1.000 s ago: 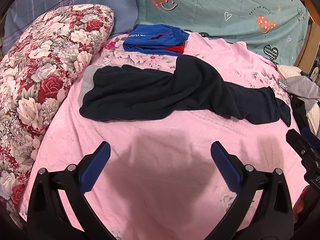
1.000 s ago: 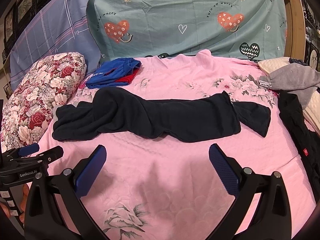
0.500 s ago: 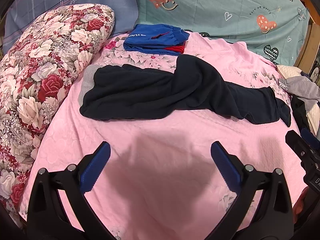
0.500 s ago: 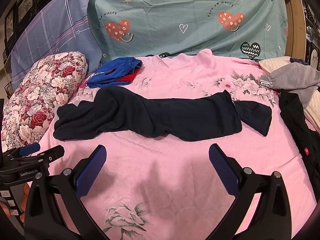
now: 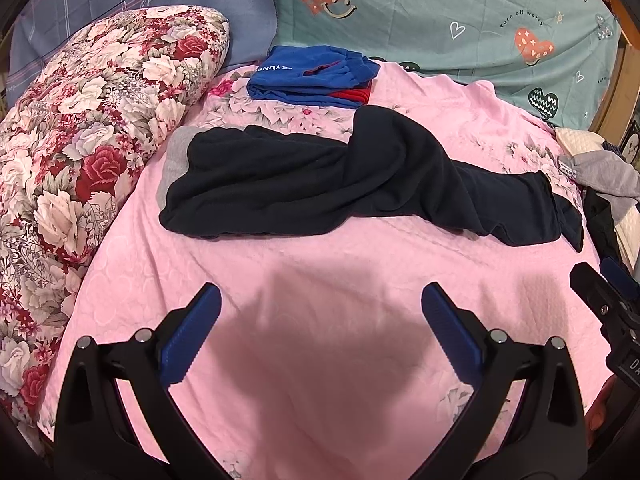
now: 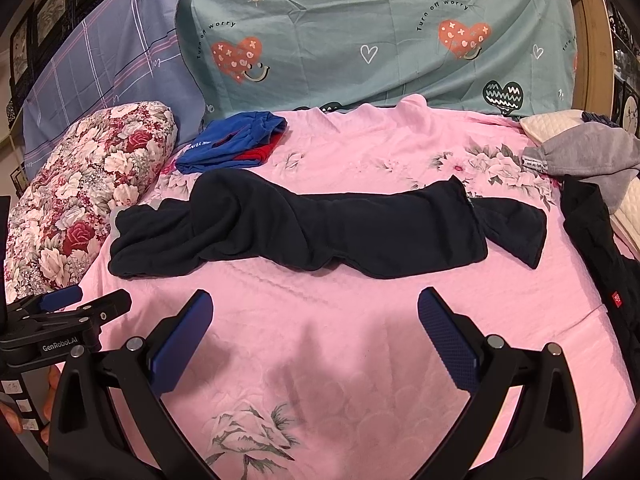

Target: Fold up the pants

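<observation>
While both tools hover wide apart, long dark navy fleece pants (image 6: pixel 304 228) lie crumpled across the pink bed cover (image 6: pixel 340 340).
Behind the pants sits a folded blue garment (image 6: pixel 232 144); left of them a floral pillow (image 5: pixel 88 128); right, a black garment (image 6: pixel 600 240). Left tool (image 5: pixel 320 320) and right tool (image 6: pixel 316 320) grip nothing.

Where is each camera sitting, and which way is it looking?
Left wrist: sits on the open left gripper, looks forward across the pink bedspread at the dark navy pants; the right gripper's tip shows at its right edge.
Right wrist: sits on the open right gripper, faces the same way; the left gripper and some fingers show lower left.
Both share the pants and the folded blue clothes.
</observation>
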